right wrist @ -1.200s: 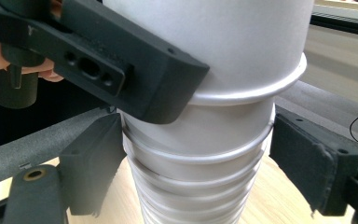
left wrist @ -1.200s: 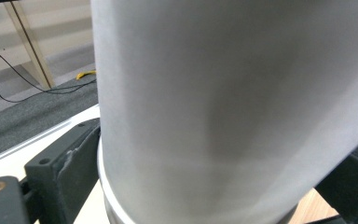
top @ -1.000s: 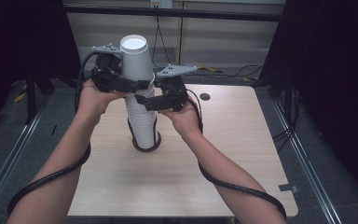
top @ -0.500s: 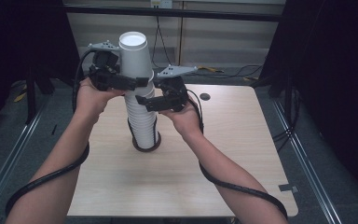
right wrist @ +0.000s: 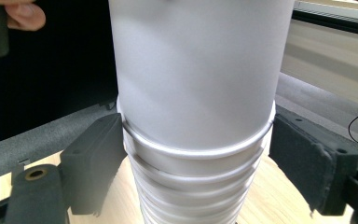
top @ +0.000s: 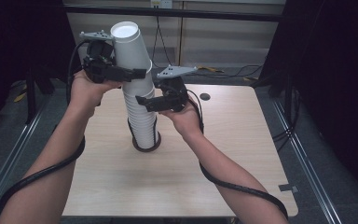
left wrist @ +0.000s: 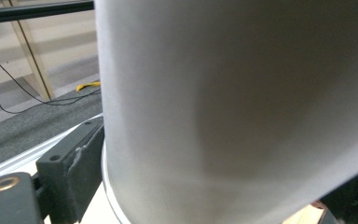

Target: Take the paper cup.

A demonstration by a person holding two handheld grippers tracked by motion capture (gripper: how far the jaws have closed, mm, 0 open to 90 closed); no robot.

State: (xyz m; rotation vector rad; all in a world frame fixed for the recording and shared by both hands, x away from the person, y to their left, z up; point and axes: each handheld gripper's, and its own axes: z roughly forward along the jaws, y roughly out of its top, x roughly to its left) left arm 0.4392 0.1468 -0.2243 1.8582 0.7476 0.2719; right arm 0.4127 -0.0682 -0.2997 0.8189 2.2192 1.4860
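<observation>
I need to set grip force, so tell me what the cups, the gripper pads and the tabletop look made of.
Top cup and the stack of cups: likely paper, matte white, with thin rolled rims.
Left gripper and right gripper pads: black, dull, seemingly rubber or foam over hard plastic; one edge looks frayed.
Table: pale wood-grain, probably laminate, smooth with a low sheen.

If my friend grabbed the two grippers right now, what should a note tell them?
Left gripper: shut on the top cup, which sits upside down, partly raised off the stack.
Right gripper: jaws around the stack of cups just below the top cup's rim; contact is hard to judge.
The stack stands upside down on a dark coaster on the wooden table.
Done: top cup gripped and loosened.
Left: probably lift it clear while steadying the stack, then set it down.
</observation>
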